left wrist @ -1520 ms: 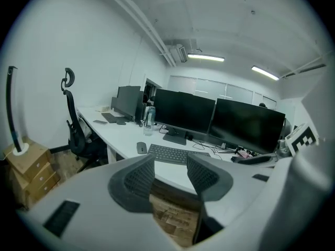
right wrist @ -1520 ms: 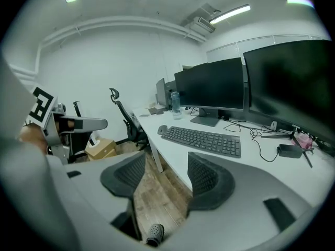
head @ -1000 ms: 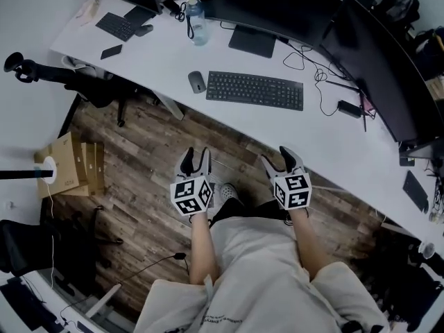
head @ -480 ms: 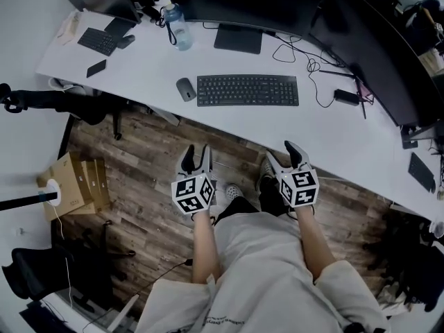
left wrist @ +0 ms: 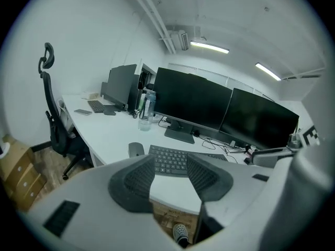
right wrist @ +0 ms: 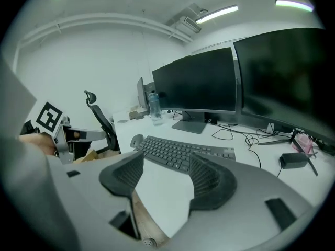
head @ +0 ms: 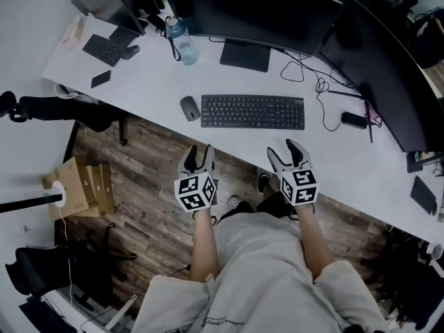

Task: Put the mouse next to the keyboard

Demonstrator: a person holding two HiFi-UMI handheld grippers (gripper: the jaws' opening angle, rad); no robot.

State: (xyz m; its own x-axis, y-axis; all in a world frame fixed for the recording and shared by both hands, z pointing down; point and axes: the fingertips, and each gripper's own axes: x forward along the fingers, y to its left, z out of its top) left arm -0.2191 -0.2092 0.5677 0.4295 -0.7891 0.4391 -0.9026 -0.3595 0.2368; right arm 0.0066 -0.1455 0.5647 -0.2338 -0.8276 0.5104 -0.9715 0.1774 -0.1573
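Head view q from me: where's the mouse (head: 189, 107) rn, and which gripper should go for it?

Reply: it's on the desk (head: 139, 61), just beside the left end of the keyboard (head: 252, 112). Small gap btw them, not touching afaict. Its long axis runs away from the person (head: 257, 269), so roughly across the keyboard's length. Tbh it already looks close to the keyboard, so imo what's left is a short nudge or a re-place.

Me: ok and the grippers?

Reply: left gripper (head: 198, 151) is nearer by far. The mouse lies almost straight ahead of it, a hair to the left. The left gripper view shows it just past the left jaw's tip. For the right gripper (head: 286, 149) it's way off to the left w/ the whole keyboard in btw. Both sit in front of the person's waist at about the desk's near edge. They point fwd at the desk, tilted a bit down, marker cubes (head: 194, 193) on top. Both have jaws standing apart w/ nothing in them, only desk and floor (head: 139, 158) showing in the gap. So I'd guess left goes fwd, jaws straddling the mouse's sides.
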